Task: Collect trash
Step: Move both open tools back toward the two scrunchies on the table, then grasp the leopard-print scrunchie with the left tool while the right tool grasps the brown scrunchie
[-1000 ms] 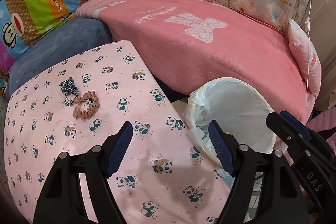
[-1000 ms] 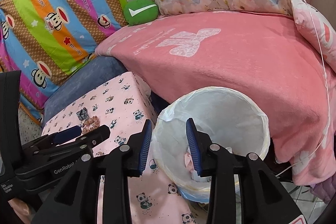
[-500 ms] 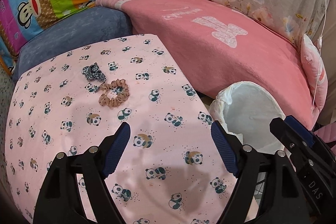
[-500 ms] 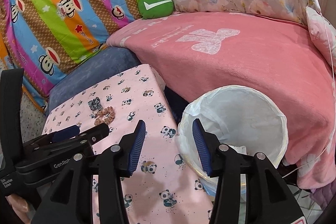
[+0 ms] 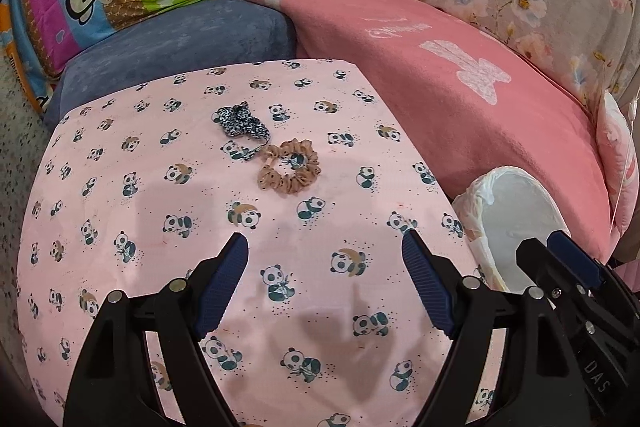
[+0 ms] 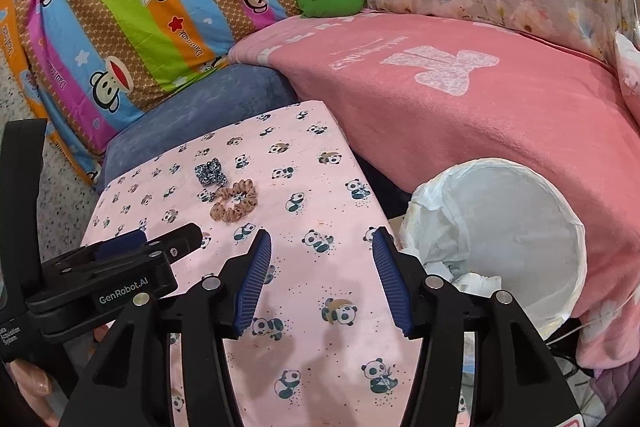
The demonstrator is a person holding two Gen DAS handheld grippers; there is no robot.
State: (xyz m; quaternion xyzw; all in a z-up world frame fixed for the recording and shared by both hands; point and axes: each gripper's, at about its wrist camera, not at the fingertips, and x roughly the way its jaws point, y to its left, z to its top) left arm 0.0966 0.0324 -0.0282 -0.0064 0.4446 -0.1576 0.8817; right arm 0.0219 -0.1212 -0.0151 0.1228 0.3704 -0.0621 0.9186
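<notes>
Both tongs are held empty above the panda-print surface (image 5: 120,195): left tongs (image 5: 324,263) wide, right tongs (image 6: 320,267) just opened. Next, the tan scrunchie (image 5: 289,171) must be reached and carried to the bin (image 6: 520,227).

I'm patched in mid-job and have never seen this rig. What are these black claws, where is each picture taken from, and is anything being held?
Each picture comes from a camera on a hand-held gripper, looking along its two jaws. One view shows the left gripper, the other the right gripper, whose jaws have just been opening. Both are open and hold nothing. Below them lies a panda cloth with a tan scrunchie touching a spotted scrunchie. To the right stands a lined bin with crumpled trash inside.
</notes>
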